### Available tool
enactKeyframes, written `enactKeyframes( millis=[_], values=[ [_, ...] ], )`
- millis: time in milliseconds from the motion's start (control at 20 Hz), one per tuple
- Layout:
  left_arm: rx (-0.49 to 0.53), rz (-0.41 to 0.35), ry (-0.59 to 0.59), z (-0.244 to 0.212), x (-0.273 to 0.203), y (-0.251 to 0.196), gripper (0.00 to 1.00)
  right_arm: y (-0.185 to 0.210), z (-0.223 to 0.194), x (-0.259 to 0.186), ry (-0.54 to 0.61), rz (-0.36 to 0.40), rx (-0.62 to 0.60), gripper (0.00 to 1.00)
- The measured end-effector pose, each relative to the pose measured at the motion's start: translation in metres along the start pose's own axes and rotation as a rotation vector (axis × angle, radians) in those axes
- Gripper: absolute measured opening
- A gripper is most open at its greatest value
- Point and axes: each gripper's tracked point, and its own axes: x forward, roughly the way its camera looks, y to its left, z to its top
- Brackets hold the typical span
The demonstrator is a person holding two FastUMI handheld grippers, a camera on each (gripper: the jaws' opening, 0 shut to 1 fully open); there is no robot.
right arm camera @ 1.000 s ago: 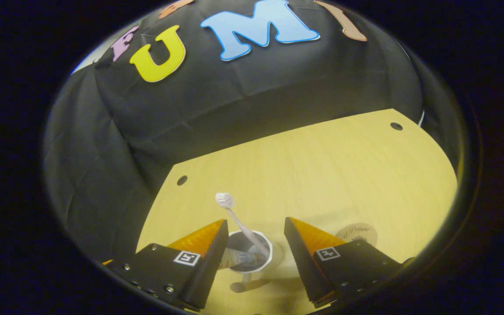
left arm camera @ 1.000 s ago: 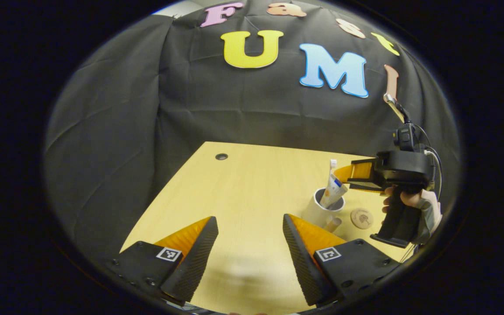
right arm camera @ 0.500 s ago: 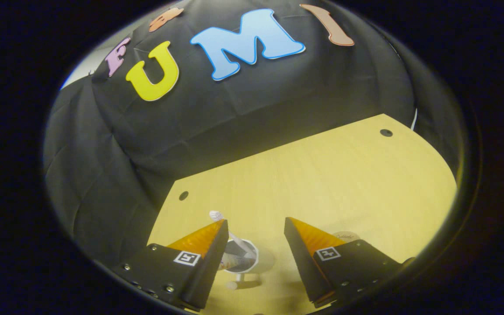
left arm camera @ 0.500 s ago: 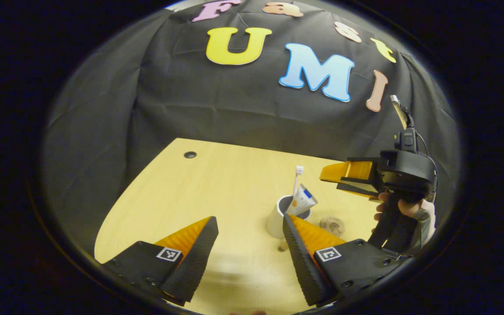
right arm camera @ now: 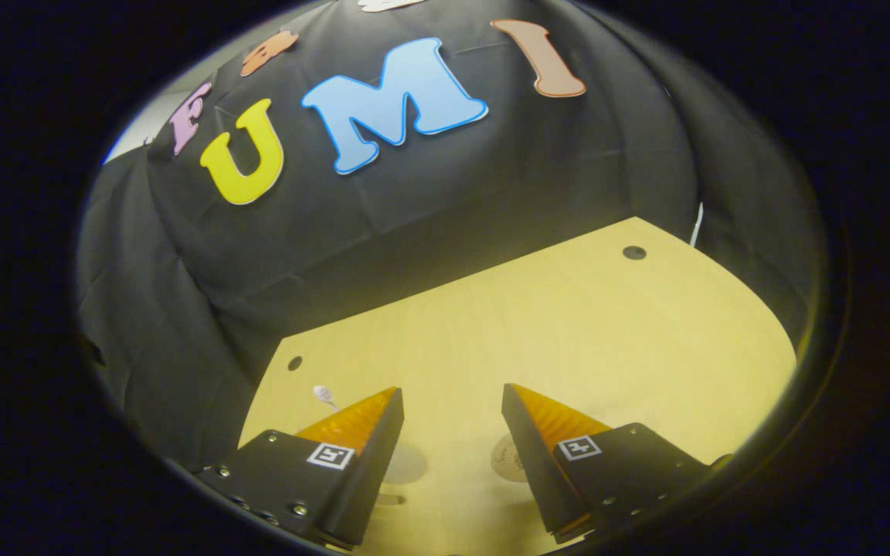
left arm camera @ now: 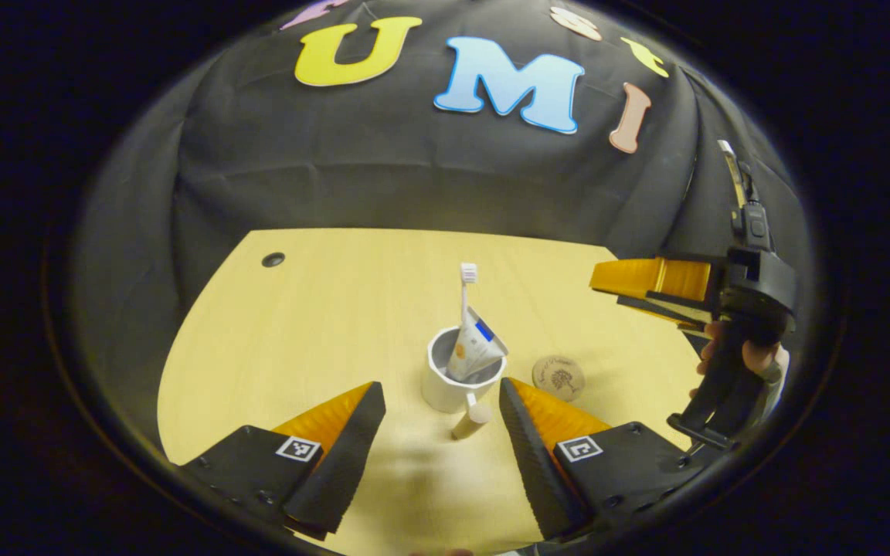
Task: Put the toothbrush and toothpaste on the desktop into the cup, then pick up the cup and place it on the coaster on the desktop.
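- White cup (left arm camera: 449, 382) upright on the wooden desktop (left arm camera: 321, 324), just ahead of the left gripper (left arm camera: 442, 401) and in line with the gap between its fingers, nearer the right finger (left arm camera: 526, 440).
- Inside the cup: toothbrush (left arm camera: 466, 289) standing near vertical, bristle head up, long axis running away from the left gripper; toothpaste (left arm camera: 474, 349) leaning against it, crimped flat end up (blue patch and orange mark on the tube, print too small to read).
- Small cylindrical handle of the cup (left arm camera: 473, 418) jutting from its base toward the left gripper, lying between the fingertips' line and the cup wall.
- Round brown coaster (left arm camera: 558, 377) flat on the desktop, just right of the cup and apart from it, just ahead of the left gripper's right finger; tree-like emblem with a line of writing, not legible.
- Left gripper spread wide, nothing between the fingers.
- Right gripper (left arm camera: 634, 287) held up by a hand (left arm camera: 746, 359) to the far right of the left gripper, above the desktop, fingers pointing toward the cup side.
- In the right gripper view: right gripper (right arm camera: 445, 405) spread, holding nothing; coaster (right arm camera: 508, 457) partly hidden behind its right finger; toothbrush head (right arm camera: 324, 395) peeking just left of its left finger.
- Square black-and-white marker tags (left arm camera: 297, 448) on each gripper's finger mounts (codes, not words).
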Motion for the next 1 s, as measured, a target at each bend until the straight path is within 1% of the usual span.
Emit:
enactKeyframes(
  millis=[50,100,150,200,250,350,400,600,700,750,850,900,1000],
  values=[
    [0.008,-0.002,0.031,-0.006,0.007,-0.002,0.96,-0.008,0.003,-0.001,-0.005,-0.012,0.007,0.8],
    [0.018,-0.005,0.063,-0.013,0.014,-0.003,1.0,-0.017,0.004,-0.003,-0.008,-0.025,0.014,0.8],
    [0.023,-0.003,0.089,-0.017,0.021,-0.004,0.95,-0.025,0.005,-0.005,-0.01,-0.035,0.021,0.8],
    [0.024,-0.004,0.11,-0.02,0.027,-0.006,0.89,-0.032,0.006,-0.006,-0.011,-0.046,0.028,0.8],
    [0.023,-0.005,0.133,-0.024,0.033,-0.008,0.89,-0.04,0.008,-0.008,-0.014,-0.057,0.034,0.8],
    [0.024,0.002,0.185,-0.033,0.045,-0.009,0.99,-0.055,0.012,-0.01,-0.021,-0.081,0.038,0.8],
    [0.027,0.008,0.219,-0.037,0.051,-0.007,0.94,-0.062,0.012,-0.011,-0.02,-0.093,0.041,0.8],
    [0.033,0.026,0.323,-0.05,0.072,-0.006,0.89,-0.087,0.014,-0.012,-0.018,-0.131,0.07,0.8],
    [0.046,0.03,0.365,-0.056,0.08,-0.005,0.99,-0.097,0.015,-0.01,-0.015,-0.149,0.079,0.8],
    [0.057,0.035,0.383,-0.059,0.086,-0.005,0.89,-0.102,0.016,-0.01,-0.011,-0.157,0.083,0.8],
    [0.079,0.046,0.406,-0.059,0.098,-0.004,0.89,-0.11,0.016,-0.007,-0.004,-0.17,0.09,0.8],
    [0.091,0.051,0.42,-0.06,0.103,-0.004,0.93,-0.114,0.015,-0.006,0.0,-0.176,0.093,0.81],
    [0.104,0.06,0.439,-0.062,0.111,-0.004,0.92,-0.12,0.012,-0.004,0.012,-0.185,0.097,0.81]
  ],
)
